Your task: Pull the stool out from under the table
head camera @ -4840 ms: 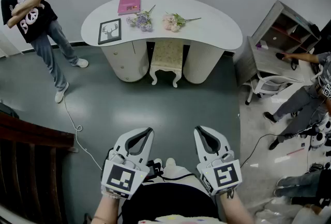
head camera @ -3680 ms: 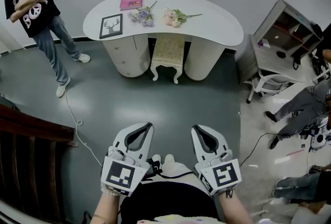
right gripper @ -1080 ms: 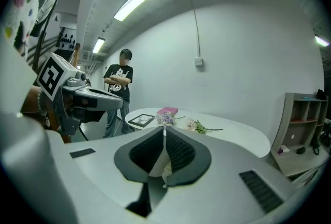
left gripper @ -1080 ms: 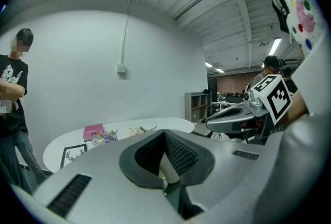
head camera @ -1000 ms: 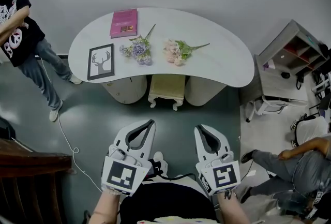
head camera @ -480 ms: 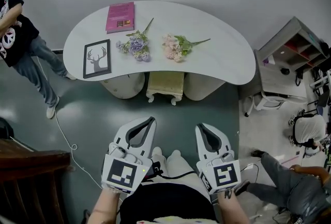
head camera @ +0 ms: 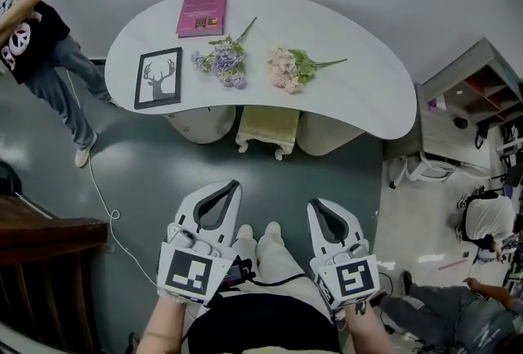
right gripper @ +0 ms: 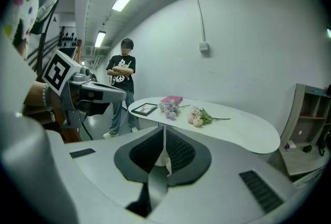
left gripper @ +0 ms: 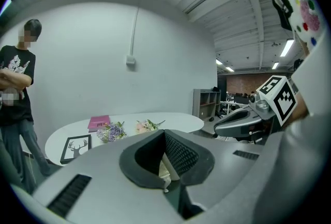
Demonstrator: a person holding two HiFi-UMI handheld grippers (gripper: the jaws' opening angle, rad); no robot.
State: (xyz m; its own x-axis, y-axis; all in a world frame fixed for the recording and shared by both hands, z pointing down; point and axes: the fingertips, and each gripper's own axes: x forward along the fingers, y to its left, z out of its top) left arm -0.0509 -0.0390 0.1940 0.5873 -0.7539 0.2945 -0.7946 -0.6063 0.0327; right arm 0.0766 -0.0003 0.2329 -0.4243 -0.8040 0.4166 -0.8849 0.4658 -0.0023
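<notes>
Stool (head camera: 267,128) mostly under white table (head camera: 359,91)

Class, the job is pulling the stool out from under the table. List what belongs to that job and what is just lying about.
For the job: stool, table, left tongs, right tongs.

Lying about: pink book, framed picture, purple flowers, pink flowers, floor cable.
</notes>
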